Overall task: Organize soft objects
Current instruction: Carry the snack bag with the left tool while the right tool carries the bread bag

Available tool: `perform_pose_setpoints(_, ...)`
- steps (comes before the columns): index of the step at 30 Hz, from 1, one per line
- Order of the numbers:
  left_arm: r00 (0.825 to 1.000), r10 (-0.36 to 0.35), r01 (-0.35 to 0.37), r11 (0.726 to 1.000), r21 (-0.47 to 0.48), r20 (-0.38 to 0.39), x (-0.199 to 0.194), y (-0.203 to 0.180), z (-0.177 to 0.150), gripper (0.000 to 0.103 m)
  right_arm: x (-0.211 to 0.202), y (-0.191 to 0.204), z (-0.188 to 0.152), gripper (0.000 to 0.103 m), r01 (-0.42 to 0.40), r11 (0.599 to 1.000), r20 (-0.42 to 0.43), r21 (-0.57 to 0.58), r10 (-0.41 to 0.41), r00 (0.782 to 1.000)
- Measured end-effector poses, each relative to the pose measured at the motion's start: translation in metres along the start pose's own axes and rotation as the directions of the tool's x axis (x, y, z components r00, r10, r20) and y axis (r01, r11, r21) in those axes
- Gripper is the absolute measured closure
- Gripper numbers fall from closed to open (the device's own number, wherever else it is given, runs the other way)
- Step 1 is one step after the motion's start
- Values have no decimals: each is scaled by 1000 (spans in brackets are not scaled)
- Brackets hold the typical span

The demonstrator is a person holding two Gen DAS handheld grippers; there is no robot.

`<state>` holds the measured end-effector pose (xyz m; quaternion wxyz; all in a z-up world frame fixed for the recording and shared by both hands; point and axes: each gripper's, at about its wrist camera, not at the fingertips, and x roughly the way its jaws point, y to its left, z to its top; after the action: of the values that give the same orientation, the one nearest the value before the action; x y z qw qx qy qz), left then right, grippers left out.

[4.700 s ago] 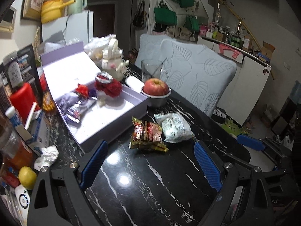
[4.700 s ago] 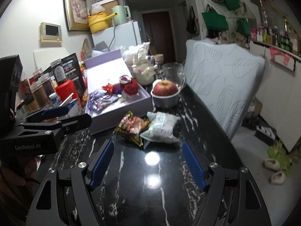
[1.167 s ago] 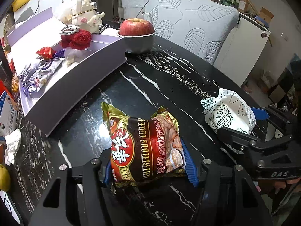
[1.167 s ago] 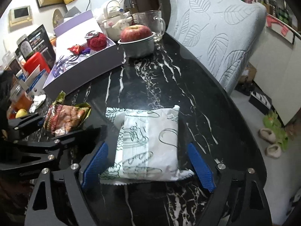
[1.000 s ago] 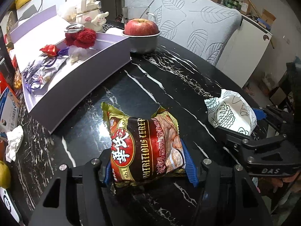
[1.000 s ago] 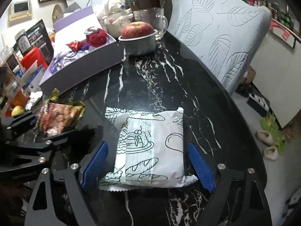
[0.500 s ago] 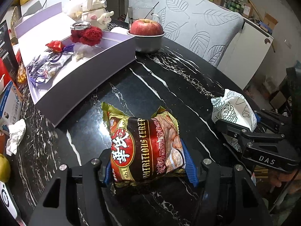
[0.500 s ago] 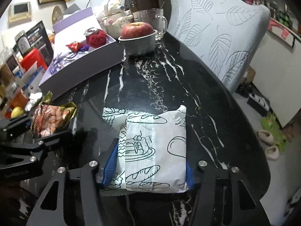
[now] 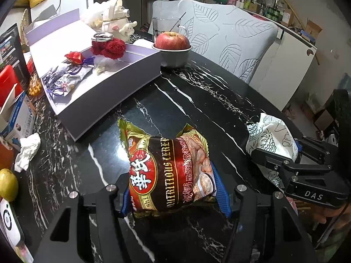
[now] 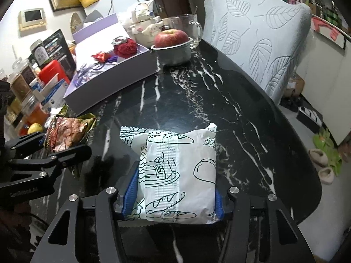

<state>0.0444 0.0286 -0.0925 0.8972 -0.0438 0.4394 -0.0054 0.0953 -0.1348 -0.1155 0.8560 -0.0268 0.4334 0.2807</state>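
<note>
Spanning both views, black white-veined marble table (image 9: 197, 100) carries everything; a long shallow lavender cardboard box (image 9: 105, 94) lies at its far left, already holding wrapped sweets and a red yarn pom-pom (image 9: 109, 47). A grey metal bowl with a red apple (image 9: 172, 40) stands just beside the box's far corner.

Left hand-held gripper (image 9: 173, 191): blue pads clamped on the sides of a brown-and-gold crinkly cereal snack bag (image 9: 166, 166), bag held off the table. Right hand-held gripper (image 10: 174, 199): pads pressing both sides of a white soft bread packet printed with black line drawings (image 10: 177, 171); packet bulges between them, its far end looks just clear of the table.

Risks, as judged:
- Both packets are slick film over soft contents; a squeeze on the sides alone could let either slide out in transit to the box.
- Too much squeeze could crush the bread or burst a seal.
- Two grippers converging on one box could collide; bowl and apple stand close to the likely path and could be knocked.

Change against one second earlier: right pads then stood wide on either side of the white packet lying flat; now they grip it. Left grip on the snack bag unchanged. Box and bowl sit a little further off in both views.
</note>
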Motion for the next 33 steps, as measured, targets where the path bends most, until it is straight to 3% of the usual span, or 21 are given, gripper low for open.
perform_pose_setpoints(18, 992, 49, -41, 997, -66, 115, -58, 18, -13, 43, -40, 51, -2, 49, -120, 987, 89, -110, 130, 988)
perform_pose_setpoints(33, 972, 103, -80, 991, -111, 213, -88, 51, 15, 43, -52, 89, 31, 49, -228, 950, 128, -215, 259, 957)
